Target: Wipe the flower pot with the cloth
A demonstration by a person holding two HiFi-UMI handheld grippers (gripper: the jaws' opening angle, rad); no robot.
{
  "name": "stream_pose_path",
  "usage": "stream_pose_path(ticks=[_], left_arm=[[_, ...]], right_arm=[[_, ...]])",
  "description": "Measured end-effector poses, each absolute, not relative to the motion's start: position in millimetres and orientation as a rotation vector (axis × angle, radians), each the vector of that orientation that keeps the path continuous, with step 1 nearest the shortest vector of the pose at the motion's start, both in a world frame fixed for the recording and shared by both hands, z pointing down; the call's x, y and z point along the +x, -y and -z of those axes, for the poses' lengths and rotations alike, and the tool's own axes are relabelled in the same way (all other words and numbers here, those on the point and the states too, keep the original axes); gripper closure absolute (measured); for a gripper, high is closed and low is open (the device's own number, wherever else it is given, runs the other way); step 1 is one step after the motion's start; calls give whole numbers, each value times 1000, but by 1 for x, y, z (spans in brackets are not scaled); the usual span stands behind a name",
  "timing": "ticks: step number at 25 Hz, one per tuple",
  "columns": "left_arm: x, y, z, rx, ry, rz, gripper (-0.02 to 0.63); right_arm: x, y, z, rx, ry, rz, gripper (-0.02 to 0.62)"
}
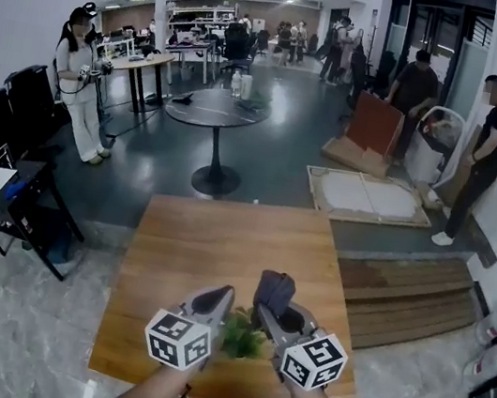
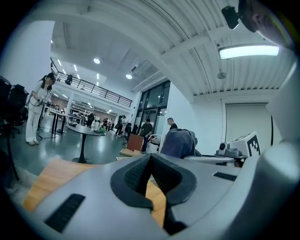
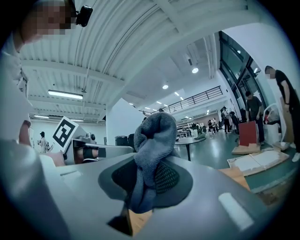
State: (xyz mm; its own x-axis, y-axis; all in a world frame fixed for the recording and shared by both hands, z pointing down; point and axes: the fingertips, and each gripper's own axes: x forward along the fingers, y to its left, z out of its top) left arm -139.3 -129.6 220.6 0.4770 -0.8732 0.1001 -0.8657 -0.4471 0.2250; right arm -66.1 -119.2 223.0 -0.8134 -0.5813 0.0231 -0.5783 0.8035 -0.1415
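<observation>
While both grippers hang side by side above the near end of the table, the hall opens out far ahead of their tips: a wide, glossy grey floor (image 1: 267,149), white walls, a railed gallery up top, and people standing about in the distance. Well beyond the grippers stands a round dark table (image 1: 215,107). Off to the right of it, a white panel (image 1: 363,195) lies flat on the floor. The wooden table (image 1: 221,246) is the nearest surface, and its bare top stretches away in front of the jaws.

Between the two grippers and just below them, a green plant (image 1: 243,335) shows. The flower pot under it is hidden from me by the gripper bodies.

The right gripper (image 3: 150,176) is clamped on the grey cloth (image 3: 154,136). The cloth's long axis runs up through the jaws. Its bunched end stands above the fingertips, pointing ahead and up, and a thin tail hangs down behind the pads.

The left gripper (image 2: 150,159), close beside the right one, has its jaws pressed together with nothing between them.
</observation>
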Motion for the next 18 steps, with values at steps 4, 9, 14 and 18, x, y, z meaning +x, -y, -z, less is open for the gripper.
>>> stream_pose_path(ticks=[4,9,14,18], left_arm=[[-135,122,-209,2495,1493,71,600],[-142,121,-199,2507,1514,91,600],[-132,118,-199,2520,1500,80,600],[-126,118,-200,2526,1487,82,600]], right_arm=[[-68,112,-208,-940,-2938,180,531],[-73,110,-194,-945,-2922,134,531],[-65,108,-190,-963,-2898,146,531],[-59,107,-187,-963,-2886,149,531]])
